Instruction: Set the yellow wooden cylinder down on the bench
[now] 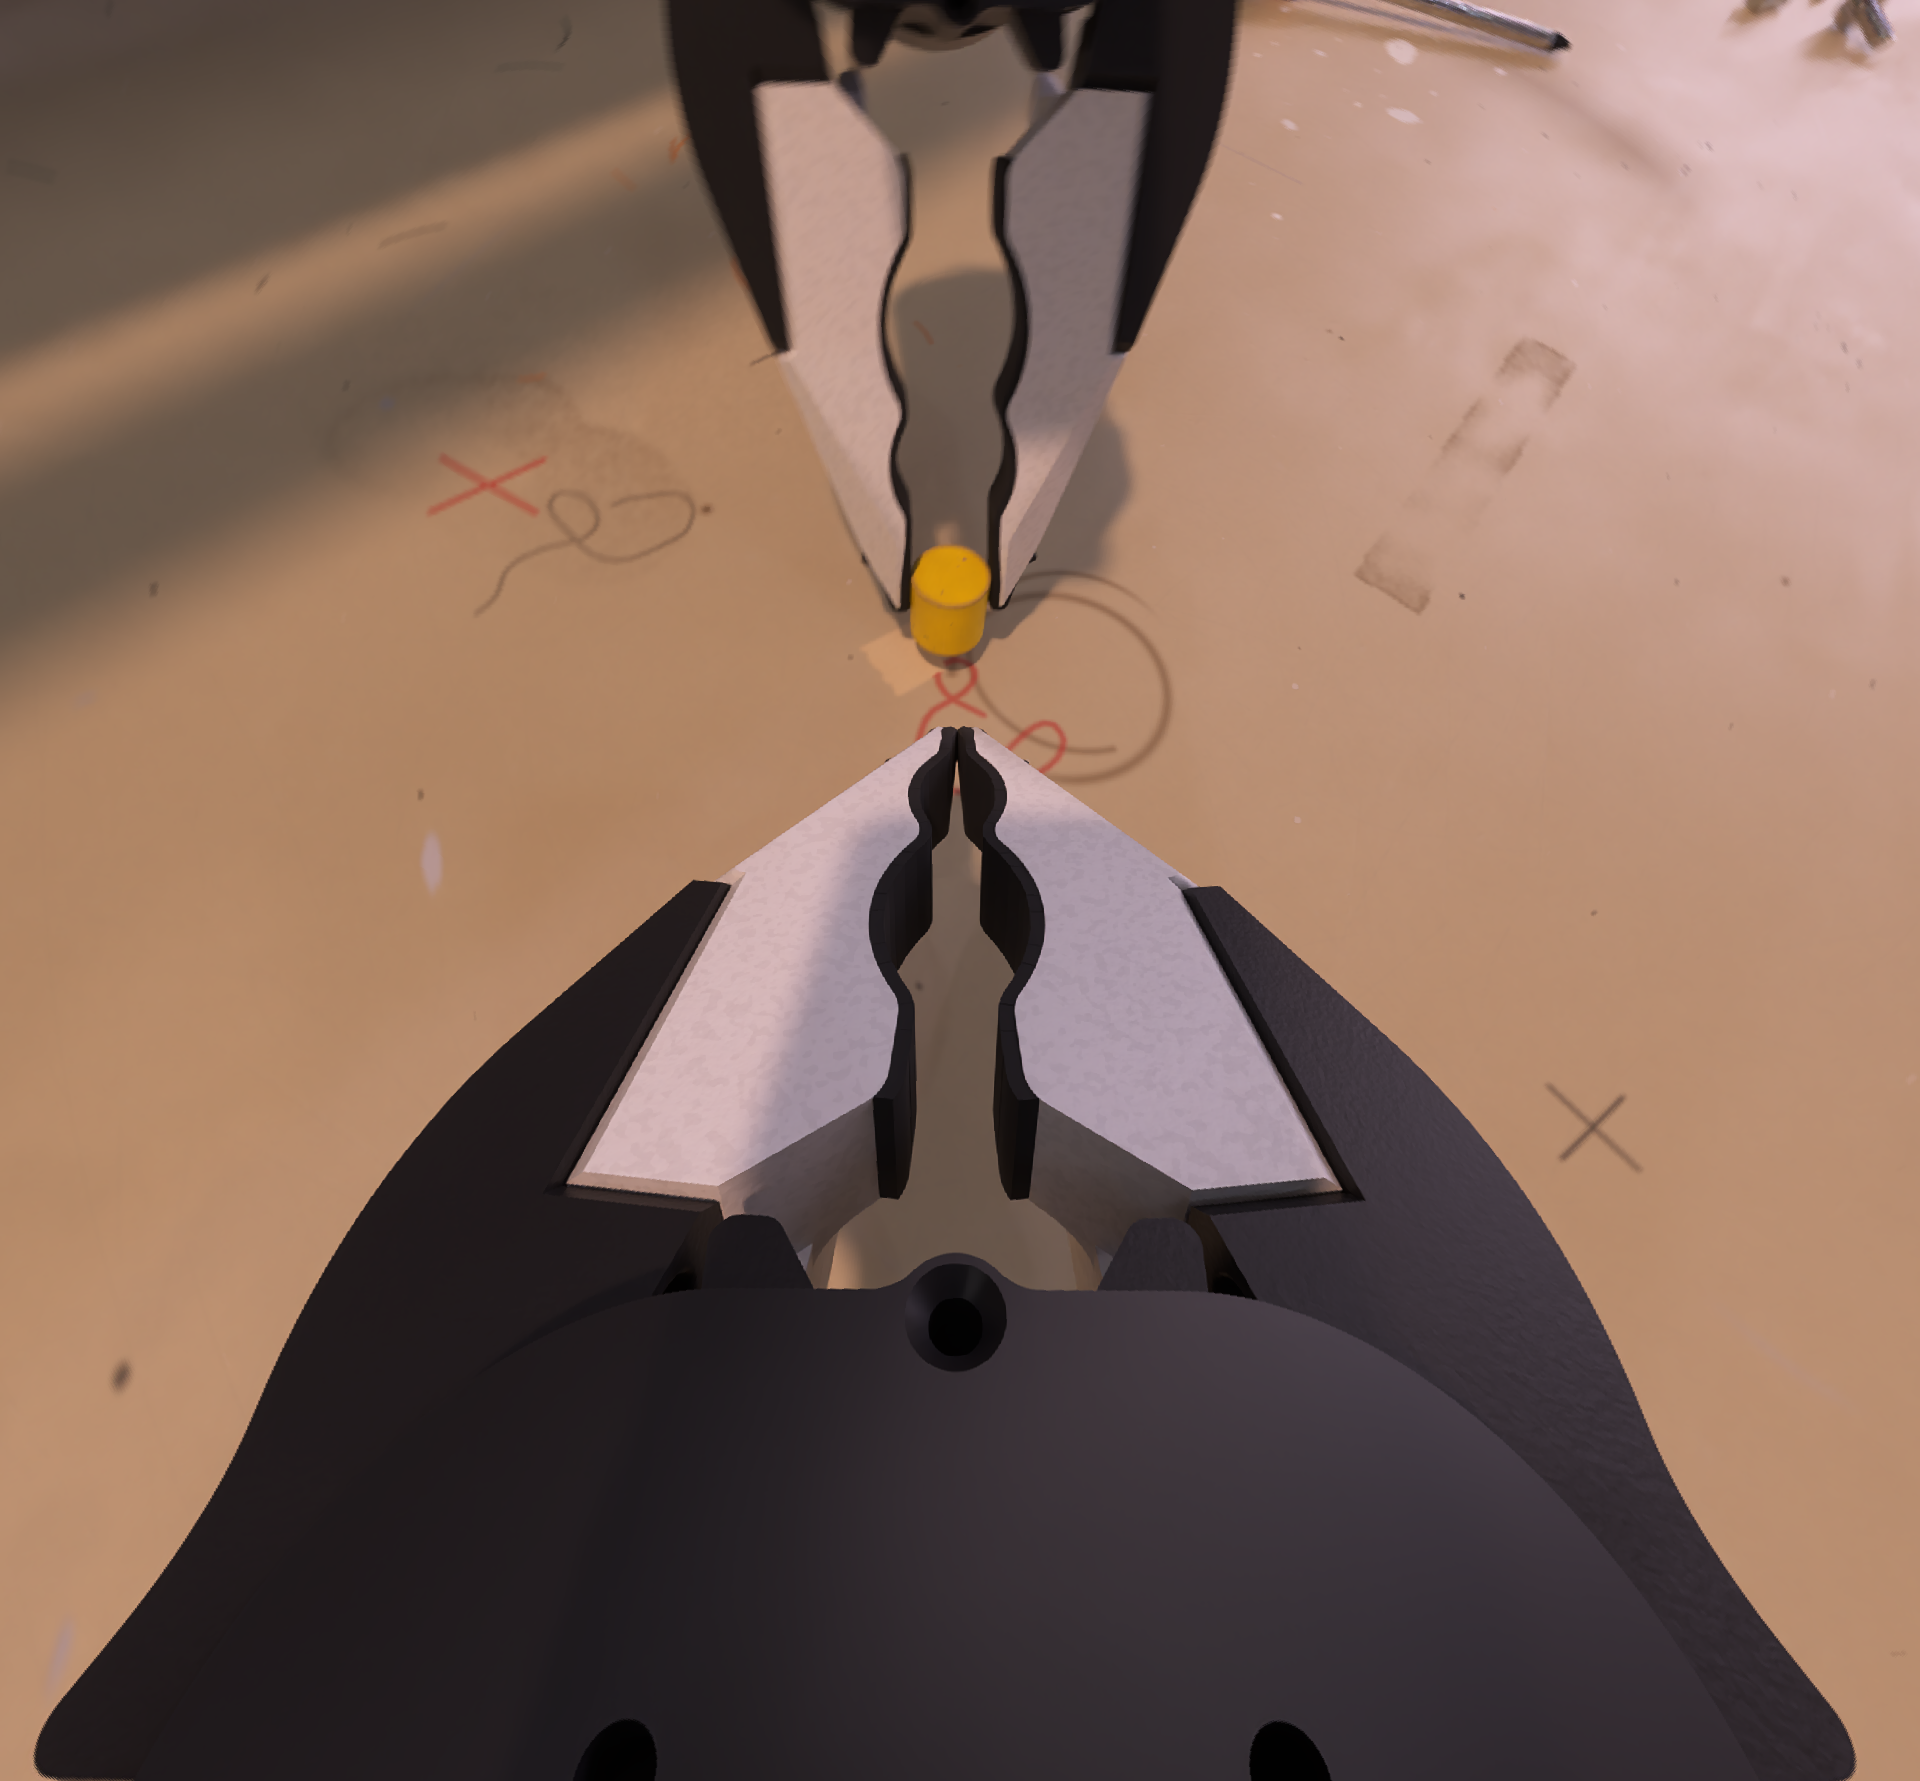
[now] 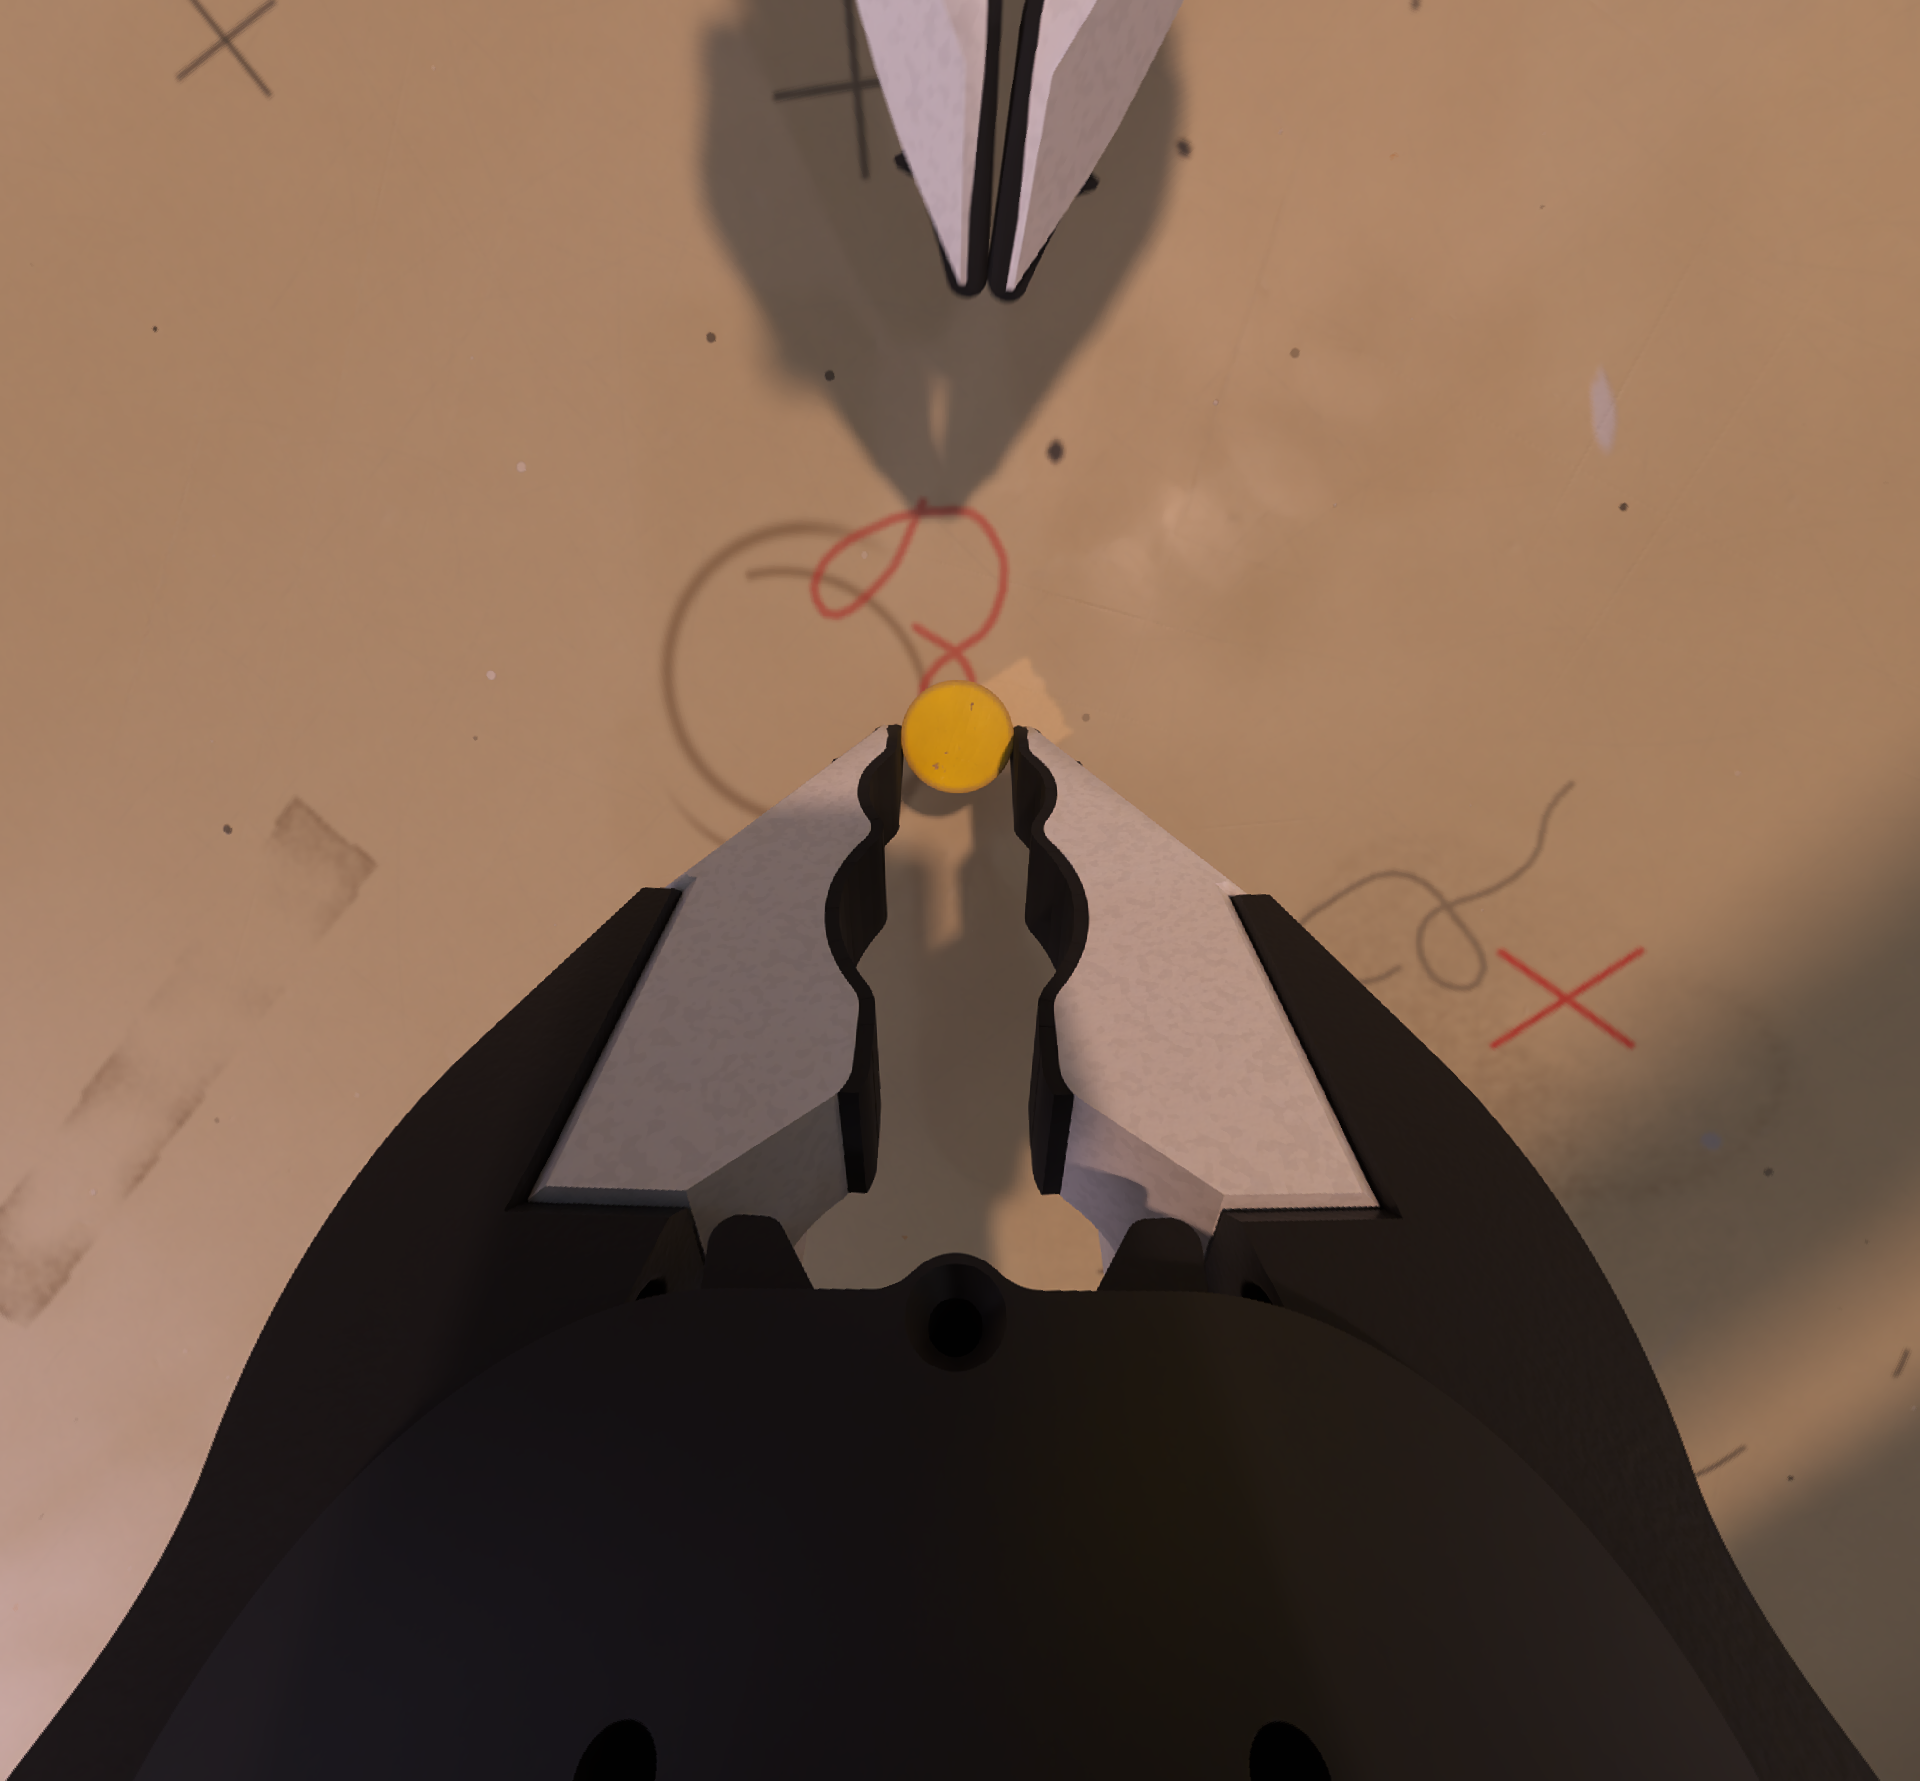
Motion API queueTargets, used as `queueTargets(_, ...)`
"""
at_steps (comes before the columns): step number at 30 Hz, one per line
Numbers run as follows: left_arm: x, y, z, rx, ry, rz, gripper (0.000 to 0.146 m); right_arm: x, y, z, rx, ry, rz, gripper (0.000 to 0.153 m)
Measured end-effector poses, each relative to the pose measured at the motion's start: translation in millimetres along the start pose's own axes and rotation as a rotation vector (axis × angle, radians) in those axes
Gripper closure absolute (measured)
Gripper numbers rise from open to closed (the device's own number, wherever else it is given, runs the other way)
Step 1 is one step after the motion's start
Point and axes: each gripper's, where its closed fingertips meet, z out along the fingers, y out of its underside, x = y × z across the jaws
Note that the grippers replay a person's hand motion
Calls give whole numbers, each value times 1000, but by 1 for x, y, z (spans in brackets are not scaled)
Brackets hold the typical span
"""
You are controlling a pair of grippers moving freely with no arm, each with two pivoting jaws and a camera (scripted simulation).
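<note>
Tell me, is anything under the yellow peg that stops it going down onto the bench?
Nothing visible does. The right gripper holds the yellow wooden cylinder upright, and under it lie only the bench, a flat scrap of tape and pen scribbles. The left gripper sits shut, off to the side.

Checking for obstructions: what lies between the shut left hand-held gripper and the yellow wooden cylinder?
Only bare tan bench with a red pen scribble, seen in both wrist views; no object separates left hand-held gripper from yellow wooden cylinder.
</note>
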Motion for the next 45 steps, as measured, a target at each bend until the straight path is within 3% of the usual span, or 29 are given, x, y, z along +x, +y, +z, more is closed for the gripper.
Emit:
queueTargets(5, -1, 2, 14, -56, 20, 166, 146, 3, 3, 4, -48, -9, -14, 132)
queueTargets(20, -4, 4, 41, -148, 122, 296, 146, 2, 2, 7, -62, 5, -26, 132)
queueTargets(32, -1, 6, 55, -164, 121, 384, 146, 3, 4, 8, -48, 16, -36, 132)
queueTargets(45, -7, 6, 52, -169, 108, 372, 146, 3, 4, 8, -41, 27, -32, 132)
